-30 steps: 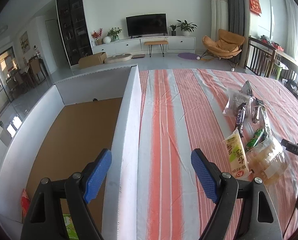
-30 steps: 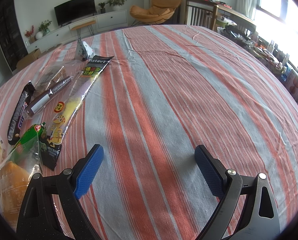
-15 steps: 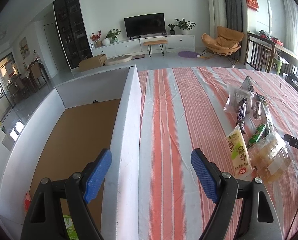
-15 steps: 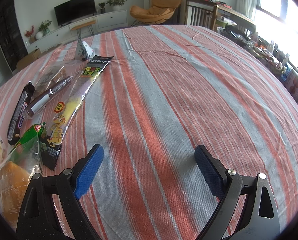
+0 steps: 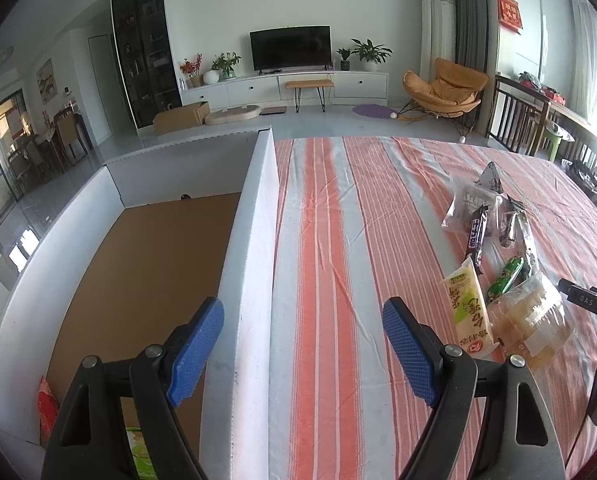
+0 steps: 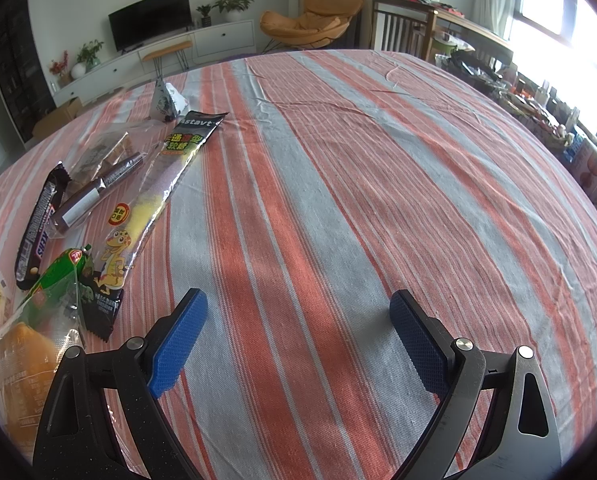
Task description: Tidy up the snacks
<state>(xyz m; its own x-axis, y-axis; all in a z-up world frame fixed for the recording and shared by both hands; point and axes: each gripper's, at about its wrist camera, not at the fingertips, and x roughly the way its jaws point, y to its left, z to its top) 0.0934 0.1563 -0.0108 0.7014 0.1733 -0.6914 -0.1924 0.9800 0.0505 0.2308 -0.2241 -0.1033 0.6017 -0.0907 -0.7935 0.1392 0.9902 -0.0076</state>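
Observation:
A heap of snacks lies on the striped tablecloth: a yellow packet (image 5: 468,314), a clear bag of orange cakes (image 5: 532,326), a green packet (image 5: 505,280) and a dark chocolate bar (image 5: 475,236). In the right wrist view they lie at the left: the chocolate bar (image 6: 38,220), a long lizard-print packet (image 6: 138,216), the cake bag (image 6: 18,364). My left gripper (image 5: 302,354) is open and empty, straddling the right wall of the white box (image 5: 254,264). My right gripper (image 6: 298,344) is open and empty above bare cloth, right of the snacks.
The white box has a brown floor (image 5: 146,272); a red packet (image 5: 46,408) and a green one (image 5: 140,452) lie in its near corner. A triangular packet (image 6: 166,98) stands at the heap's far end. Chairs and clutter line the table's far right side.
The left gripper has risen and pulled back slightly, so the box and snacks sit lower and smaller in its view. The right gripper has not moved.

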